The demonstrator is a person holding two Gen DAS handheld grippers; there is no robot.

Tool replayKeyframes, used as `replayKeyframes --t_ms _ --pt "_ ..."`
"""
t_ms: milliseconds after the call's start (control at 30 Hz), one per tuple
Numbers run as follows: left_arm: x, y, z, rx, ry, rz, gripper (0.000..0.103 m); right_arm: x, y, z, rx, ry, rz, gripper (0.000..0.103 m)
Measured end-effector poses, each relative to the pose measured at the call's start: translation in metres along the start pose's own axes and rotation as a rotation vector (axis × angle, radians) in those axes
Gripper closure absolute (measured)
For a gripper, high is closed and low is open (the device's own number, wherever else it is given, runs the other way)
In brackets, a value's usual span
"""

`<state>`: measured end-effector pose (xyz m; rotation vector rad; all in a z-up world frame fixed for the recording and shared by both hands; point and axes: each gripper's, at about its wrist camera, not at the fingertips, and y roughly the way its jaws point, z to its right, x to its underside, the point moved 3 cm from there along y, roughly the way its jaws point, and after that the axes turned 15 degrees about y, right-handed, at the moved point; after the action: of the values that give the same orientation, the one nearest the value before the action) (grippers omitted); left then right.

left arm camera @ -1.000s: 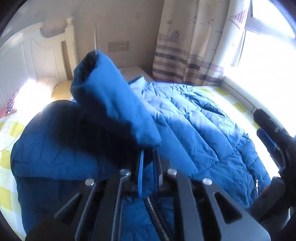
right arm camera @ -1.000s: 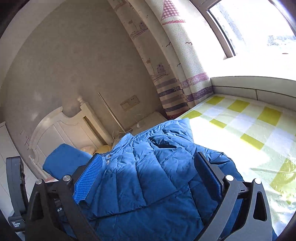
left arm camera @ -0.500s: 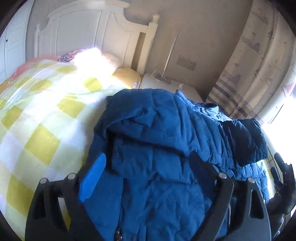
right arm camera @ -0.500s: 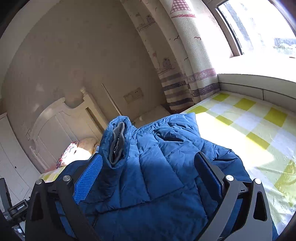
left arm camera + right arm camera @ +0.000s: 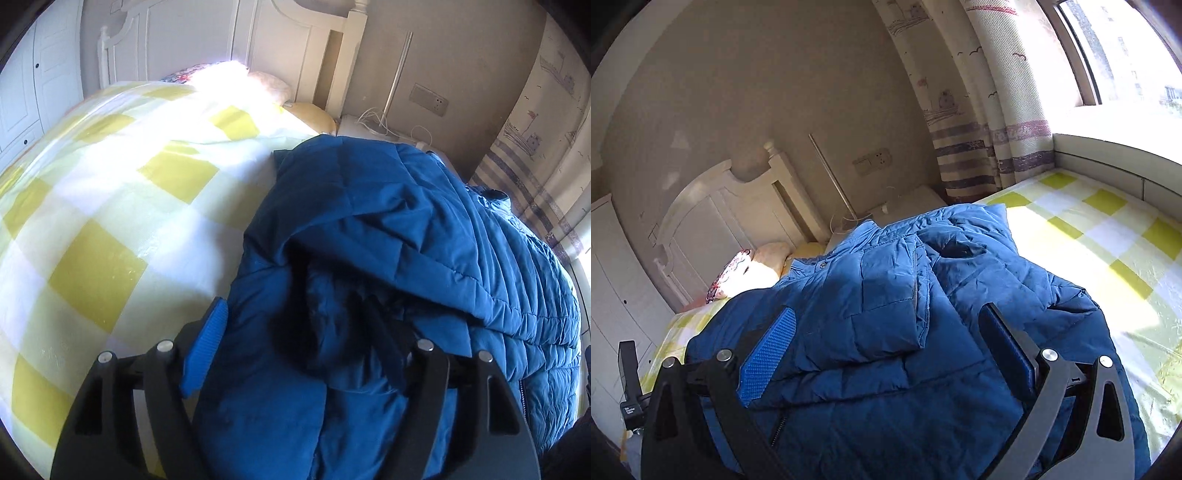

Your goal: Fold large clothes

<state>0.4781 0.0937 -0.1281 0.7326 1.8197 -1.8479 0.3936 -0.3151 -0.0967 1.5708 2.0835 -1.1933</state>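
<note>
Jacket (image 5: 424, 229): blue quilted cloth, matt, soft sheen in sunlight, puffy stitched channels.
Bed cover (image 5: 110, 206): yellow-and-white checked cloth, smooth.
Headboard (image 5: 713, 218): white painted wood, satin.
Left tool (image 5: 295, 332): matt black plastic, ribbed blue pad, bright metal pins.
Curtain (image 5: 982, 110): coarse woven cloth.

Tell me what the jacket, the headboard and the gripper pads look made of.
Jacket: likely synthetic shell with padded fill, matte blue, stitched into puffy quilted channels. Headboard: probably painted wood, smooth white panels. Left gripper pad: seemingly rubber, blue, ribbed.

Black claw (image 5: 295, 328) frames w/ silver screws, blue ribbed pads (image 5: 767, 362).
</note>
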Motion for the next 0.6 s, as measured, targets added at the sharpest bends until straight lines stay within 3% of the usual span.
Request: replayKeyframes --t_ms 133,233,367,433,500,600 --pt "-0.001 0.003 -0.002 0.019 -0.027 0.002 0.024 -0.005 0.025 0.001 0.009 0.028 -0.129 0.008" --pt "-0.001 0.005 -0.007 0.046 -0.058 -0.001 0.021 -0.002 0.049 0.001 0.000 0.044 -0.268 0.023" --pt "0.000 0.005 -0.009 0.050 -0.069 0.004 0.020 0.000 0.067 -0.008 -0.029 0.011 -0.367 0.028" --pt "-0.001 0.005 -0.010 0.053 -0.070 0.005 0.020 -0.005 0.063 -0.011 -0.060 0.018 -0.351 0.058" --pt "0.000 0.005 -0.011 0.057 -0.075 0.007 0.019 -0.014 0.044 -0.020 -0.102 -0.004 -0.272 0.069" --pt "-0.001 0.005 -0.012 0.057 -0.076 0.007 0.018 -0.025 0.008 -0.039 -0.133 -0.085 -0.161 0.074"
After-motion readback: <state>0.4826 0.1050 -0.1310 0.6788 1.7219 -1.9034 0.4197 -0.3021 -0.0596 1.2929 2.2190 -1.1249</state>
